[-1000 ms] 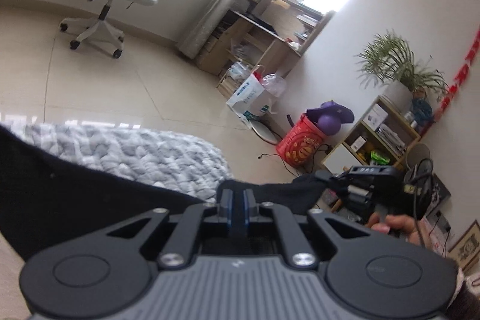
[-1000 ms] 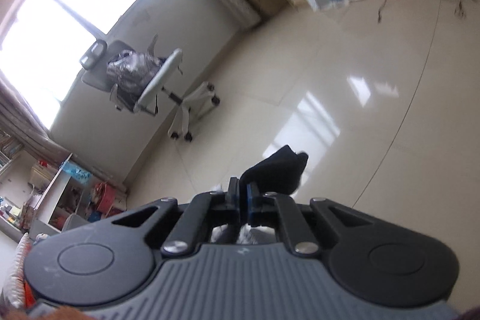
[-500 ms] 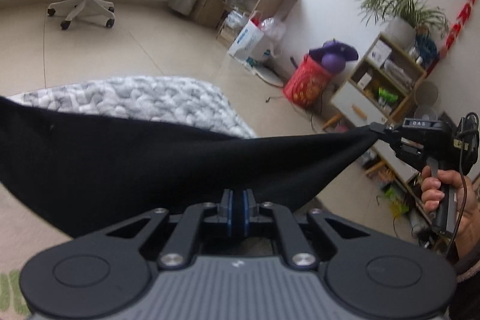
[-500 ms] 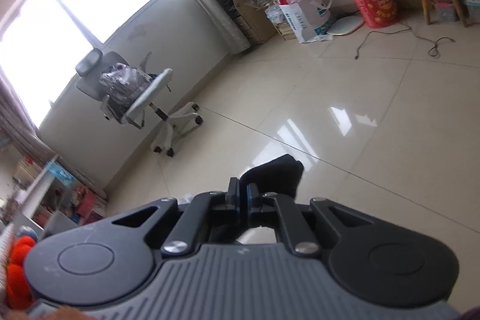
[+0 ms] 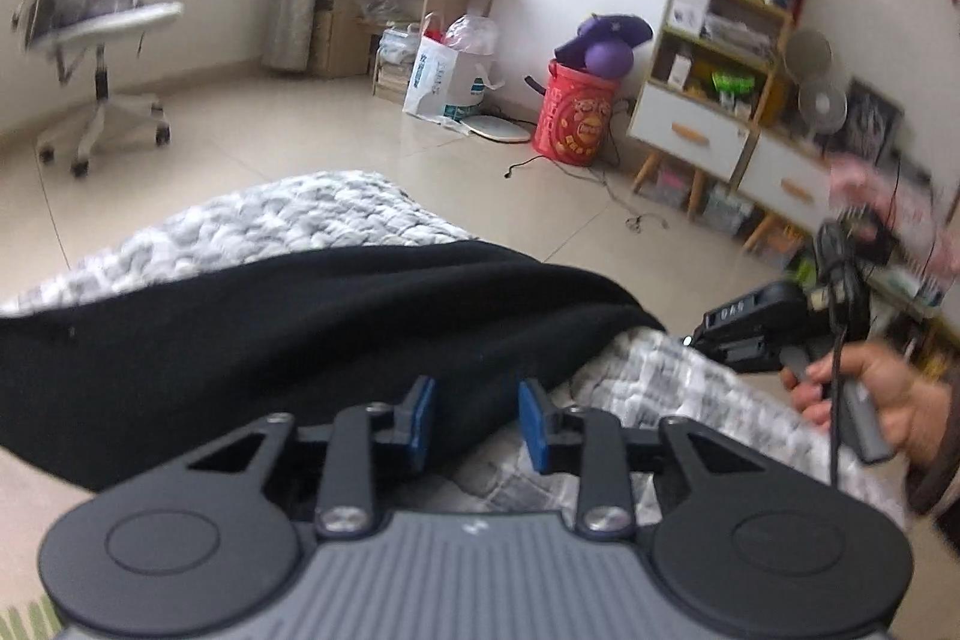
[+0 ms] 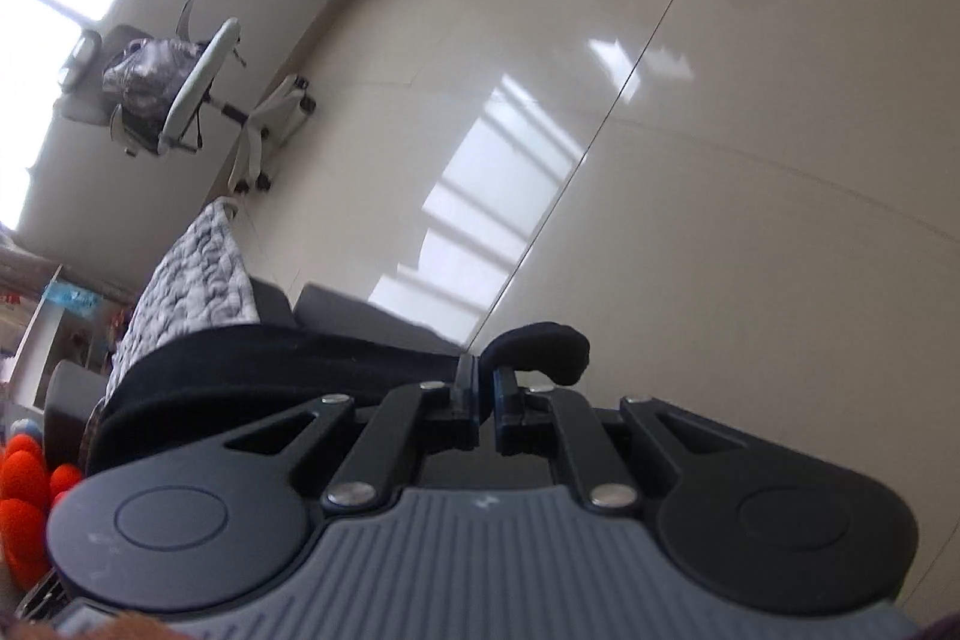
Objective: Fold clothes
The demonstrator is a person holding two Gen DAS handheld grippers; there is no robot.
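Across the grey quilt [image 5: 288, 226] the black garment [image 5: 300, 328] lay, the left gripper [image 5: 477, 421] released, the right gripper [image 6: 486, 400] clamping its corner [image 6: 540, 349]; one-sided pulling could skew it.

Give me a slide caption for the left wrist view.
Left gripper open above black garment on a grey quilt.

The left wrist view looks low across the black garment [image 5: 288, 334] toward the shelves [image 5: 714, 58]. The right wrist view tilts toward the floor [image 6: 720, 160]. Both show the office chair [image 5: 90, 34].
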